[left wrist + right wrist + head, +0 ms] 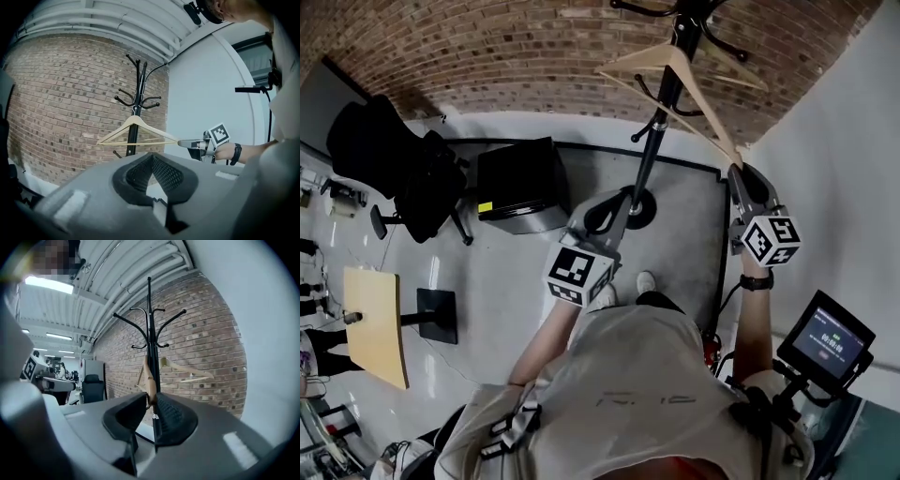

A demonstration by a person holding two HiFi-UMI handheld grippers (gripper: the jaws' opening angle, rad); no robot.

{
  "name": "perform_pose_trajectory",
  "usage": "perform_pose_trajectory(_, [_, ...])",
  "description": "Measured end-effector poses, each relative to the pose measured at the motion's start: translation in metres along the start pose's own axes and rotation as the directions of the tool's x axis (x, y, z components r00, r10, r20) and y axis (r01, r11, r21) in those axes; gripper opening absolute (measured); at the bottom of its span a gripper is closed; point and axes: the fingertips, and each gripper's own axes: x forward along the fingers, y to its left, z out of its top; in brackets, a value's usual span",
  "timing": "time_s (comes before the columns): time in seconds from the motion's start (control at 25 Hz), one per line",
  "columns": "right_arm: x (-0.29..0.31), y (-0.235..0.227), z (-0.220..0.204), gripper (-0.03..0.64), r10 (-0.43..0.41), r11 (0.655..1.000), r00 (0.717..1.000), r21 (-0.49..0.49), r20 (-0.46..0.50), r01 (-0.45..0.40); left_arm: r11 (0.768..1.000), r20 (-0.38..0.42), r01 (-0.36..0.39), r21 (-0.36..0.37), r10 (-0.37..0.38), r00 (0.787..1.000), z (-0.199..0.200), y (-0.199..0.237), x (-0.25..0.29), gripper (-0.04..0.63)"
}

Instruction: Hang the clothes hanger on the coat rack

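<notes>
Right gripper [150,405] jaws clamp one shoulder tip of the wooden clothes hanger [134,119], held level by the coat rack [138,93] pole below its upper pegs; whether the hook has caught a peg cannot be told. Gripped at the tip it will likely twist, so the hook should clear a peg, sink until seated, and only then be released. Left gripper [153,164], closed and empty, could steady the far shoulder.

A black office chair [403,169] stands beside a dark cabinet [520,183] on the pale floor [506,291] (brick wall [487,47] behind). A wooden tabletop [375,323] lies at left, a lit screen [825,342] at right.
</notes>
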Motion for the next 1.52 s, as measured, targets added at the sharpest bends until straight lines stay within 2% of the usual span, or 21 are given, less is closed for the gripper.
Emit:
perform_pose_trajectory(0.16, [-0.023, 0.021, -0.011, 0.041, -0.04, 0.998, 0.999, 0.048, 0.021, 0.039, 0.999, -0.006, 0.041, -0.01, -0.041, 0.999, -0.008, -0.007, -0.009, 0.0])
perform_pose_trajectory(0.24, [-0.035, 0.036, -0.019, -0.003, -0.055, 0.997, 0.998, 0.051, 0.017, 0.054, 0.998, -0.01, 0.061, -0.018, -0.061, 0.998, -0.014, -0.01, -0.014, 0.0])
perform_pose_trajectory(0.48, [-0.07, 0.092, -0.029, -0.002, -0.094, 0.995, 0.995, 0.021, 0.027, 0.094, 0.994, -0.014, 0.102, -0.025, -0.102, 0.995, -0.026, -0.021, -0.027, 0.0])
perform_pose_trajectory(0.68, [-0.101, 0.131, -0.026, -0.002, -0.123, 0.992, 0.988, 0.02, 0.089, 0.122, 0.995, 0.032, 0.094, 0.014, -0.095, 0.995, -0.019, -0.046, -0.045, 0.0])
perform_pose_trajectory(0.84, [-0.133, 0.16, -0.022, -0.002, -0.111, 0.994, 0.986, 0.025, 0.125, 0.109, 0.996, 0.099, 0.069, 0.048, -0.074, 0.992, -0.008, -0.084, -0.074, 0.0])
perform_pose_trajectory(1.0, [-0.182, 0.21, -0.033, -0.002, -0.075, 0.996, 0.989, -0.047, 0.125, 0.082, 0.999, 0.141, -0.001, 0.036, -0.004, 0.99, -0.013, -0.116, -0.121, 0.0])
perform_pose_trajectory(1.08, [-0.203, 0.228, -0.047, -0.002, -0.057, 0.997, 0.992, -0.049, 0.113, 0.062, 0.999, 0.129, -0.038, 0.027, 0.034, 0.991, -0.024, -0.129, -0.14, 0.0])
perform_pose_trajectory(1.28, [-0.252, 0.229, -0.112, -0.002, -0.012, 0.986, 1.0, 0.165, -0.005, 0.013, 0.996, 0.032, -0.084, -0.029, 0.085, 0.996, -0.076, -0.202, -0.168, 0.0])
perform_pose_trajectory(1.4, [-0.29, 0.247, -0.112, -0.002, 0.019, 0.988, 1.0, 0.154, -0.001, -0.019, 0.991, -0.008, -0.103, -0.086, 0.103, 0.995, -0.081, -0.237, -0.199, 0.0])
perform_pose_trajectory(1.52, [-0.314, 0.26, -0.094, -0.002, 0.035, 0.995, 0.999, 0.09, 0.033, -0.038, 0.99, 0.05, -0.135, -0.044, 0.137, 0.989, -0.053, -0.244, -0.223, 0.0])
